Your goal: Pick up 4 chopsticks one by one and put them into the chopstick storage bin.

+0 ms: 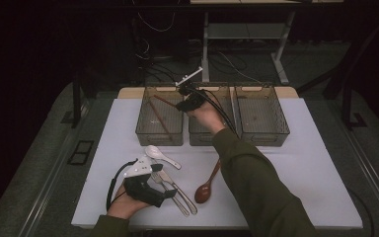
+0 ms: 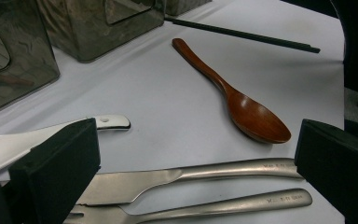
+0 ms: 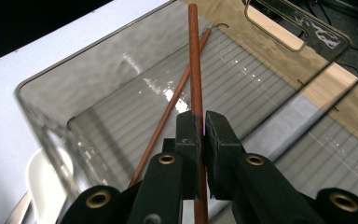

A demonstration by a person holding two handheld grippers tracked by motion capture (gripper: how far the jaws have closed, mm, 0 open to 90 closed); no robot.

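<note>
A thin reddish-brown wooden chopstick [image 3: 196,60] is pinched between the closed jaws of the right gripper [image 3: 203,126], held above the leftmost smoked-plastic bin [image 1: 159,132], where a second matching chopstick [image 3: 168,109] lies slanted. The left gripper [image 2: 196,154] rests near the table's front edge, jaws wide apart and empty, over a steel knife [image 2: 191,175] and fork [image 2: 223,205], beside a white ceramic spoon [image 2: 9,144] and dark wooden spoon [image 2: 242,105]

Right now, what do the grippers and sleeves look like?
Both grippers are black. The left gripper has blocky black foam pads, a white top plate and a looping black cable. The right gripper shows brass rivets, a pale plate and black cables. Sleeves are olive green.
</note>
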